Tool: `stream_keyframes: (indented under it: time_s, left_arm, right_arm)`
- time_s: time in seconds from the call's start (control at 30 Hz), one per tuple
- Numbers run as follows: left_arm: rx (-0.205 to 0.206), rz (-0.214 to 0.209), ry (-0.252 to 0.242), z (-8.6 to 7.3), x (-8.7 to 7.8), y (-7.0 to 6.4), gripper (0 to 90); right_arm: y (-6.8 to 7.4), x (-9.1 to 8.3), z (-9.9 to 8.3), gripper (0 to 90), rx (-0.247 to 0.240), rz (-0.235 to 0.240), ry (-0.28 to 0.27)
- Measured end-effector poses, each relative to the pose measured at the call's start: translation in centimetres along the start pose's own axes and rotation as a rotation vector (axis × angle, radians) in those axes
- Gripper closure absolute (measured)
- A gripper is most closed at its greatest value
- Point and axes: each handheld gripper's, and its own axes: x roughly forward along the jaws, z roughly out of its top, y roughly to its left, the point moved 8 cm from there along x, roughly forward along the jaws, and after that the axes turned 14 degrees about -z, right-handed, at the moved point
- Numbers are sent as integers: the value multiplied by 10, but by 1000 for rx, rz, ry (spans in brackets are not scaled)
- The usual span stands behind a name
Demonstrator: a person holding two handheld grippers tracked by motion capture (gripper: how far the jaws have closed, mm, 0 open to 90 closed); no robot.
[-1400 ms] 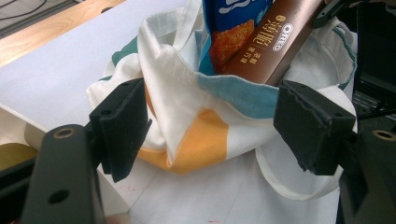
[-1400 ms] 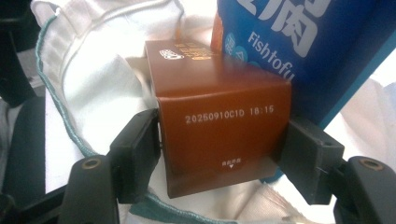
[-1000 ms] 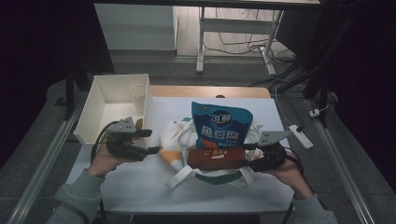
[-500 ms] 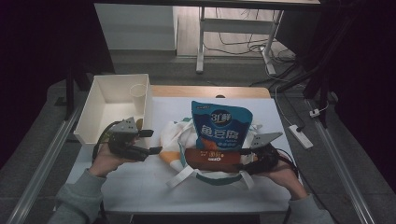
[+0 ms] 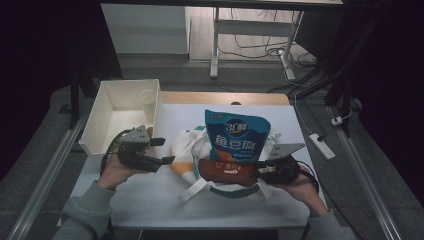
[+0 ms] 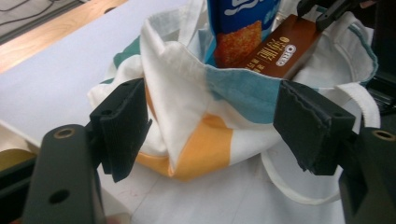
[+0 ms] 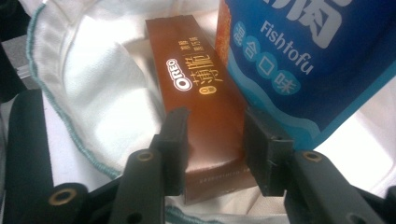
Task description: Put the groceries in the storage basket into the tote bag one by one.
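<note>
A white tote bag (image 5: 187, 145) with orange and blue patches lies open on the white table. A blue Fishtofu snack bag (image 5: 237, 137) stands upright in its mouth. A brown Oreo box (image 5: 227, 170) lies across the opening in front of the snack bag, and my right gripper (image 5: 260, 172) is shut on its end. The right gripper view shows the box (image 7: 205, 102) clamped in that gripper (image 7: 217, 140), beside the blue bag (image 7: 303, 56). My left gripper (image 5: 164, 151) is open at the bag's left side. In the left gripper view that gripper (image 6: 215, 121) straddles the folded cloth rim (image 6: 187, 107) without pinching it.
A white bin (image 5: 117, 107) with a paper cup (image 5: 148, 97) inside stands at the table's left, just behind my left hand. A wooden strip (image 5: 225, 97) marks the table's far edge. A power strip (image 5: 320, 145) lies on the floor to the right.
My right gripper has slid a little to the left with the Oreo box, further over the bag's mouth. The left gripper has barely moved.
</note>
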Motion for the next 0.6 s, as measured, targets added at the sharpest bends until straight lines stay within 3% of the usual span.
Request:
stream_keyframes:
  time_s: [0.17,0.3,0.47,0.6]
  left_arm:
    - [-5,40,-12,2,-8,3,269]
    - [-15,108,-28,6,-21,10,271]
    - [-43,226,-29,10,-40,31,271]
    - [-86,271,-26,10,-49,50,273]
  right_arm:
    - [1,1,-1,594,7,-2,-3]
    - [1,-8,11,572,38,-19,-88]
    - [8,-15,22,519,46,-37,-158]
    - [15,-12,23,485,29,-42,-160]
